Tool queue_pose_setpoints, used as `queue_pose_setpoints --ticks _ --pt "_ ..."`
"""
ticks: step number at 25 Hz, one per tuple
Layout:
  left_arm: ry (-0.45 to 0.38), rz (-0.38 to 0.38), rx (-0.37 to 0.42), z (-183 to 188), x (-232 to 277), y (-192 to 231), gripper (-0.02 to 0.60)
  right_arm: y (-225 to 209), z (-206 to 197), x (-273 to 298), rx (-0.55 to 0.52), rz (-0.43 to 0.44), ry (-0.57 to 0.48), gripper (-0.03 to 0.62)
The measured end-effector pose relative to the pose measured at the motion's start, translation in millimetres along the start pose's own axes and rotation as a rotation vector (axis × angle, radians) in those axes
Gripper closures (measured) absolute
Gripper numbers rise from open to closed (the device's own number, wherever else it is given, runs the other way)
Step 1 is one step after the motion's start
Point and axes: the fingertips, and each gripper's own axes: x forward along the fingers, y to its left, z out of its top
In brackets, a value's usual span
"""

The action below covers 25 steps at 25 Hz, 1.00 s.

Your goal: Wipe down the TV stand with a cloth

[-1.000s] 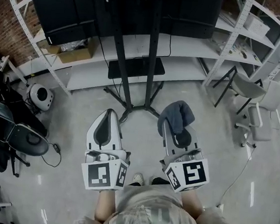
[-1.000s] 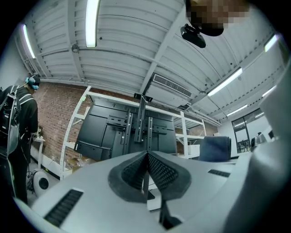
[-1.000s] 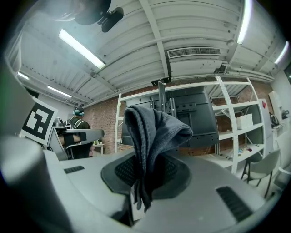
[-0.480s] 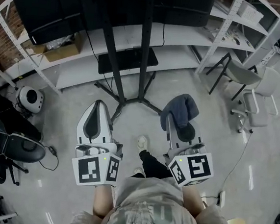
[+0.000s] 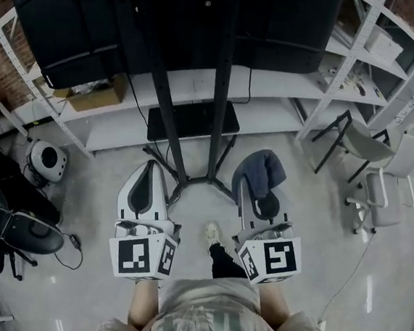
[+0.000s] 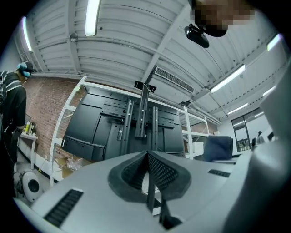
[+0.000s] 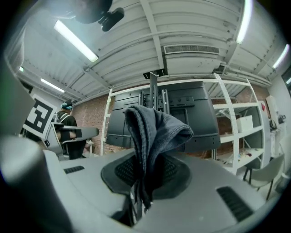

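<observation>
Holding both grippers low in front of us, we keep our foot on the floor between them. The left gripper has its jaws pressed together on nothing. The right gripper is pinched tight on the cloth, which bunches over the jaw tips and flops forward. The cloth hangs well short of the TV stand, so we judge that wiping has not begun. Only a thin fold seems to sit between the right jaws, so a hard drag along a pole could tug the cloth free. Just ahead, the stand's legs splay across the floor, and stepping in carelessly could catch our foot on one. Beyond them is the small dark shelf, where the loose tail could snag on an edge. Farther up hangs the TV, and a heavy push against the poles could rock it.
</observation>
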Motion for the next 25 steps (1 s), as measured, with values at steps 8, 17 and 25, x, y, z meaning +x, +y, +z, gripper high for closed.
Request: queue_pose_setpoints --ticks 8,17,25 --pt "-0.012 0.033 0.037 17 112 1 0.566 -35 32 115 -0.039 0.124 -0.071 0.536" --pt "-0.083 0.053 0.052 17 206 11 0.566 -71 27 209 0.020 0.179 -0.099 0.536" --pt "-0.098 0.078 0.074 9 233 32 0.566 -68 15 250 0.063 0.233 -0.122 0.536"
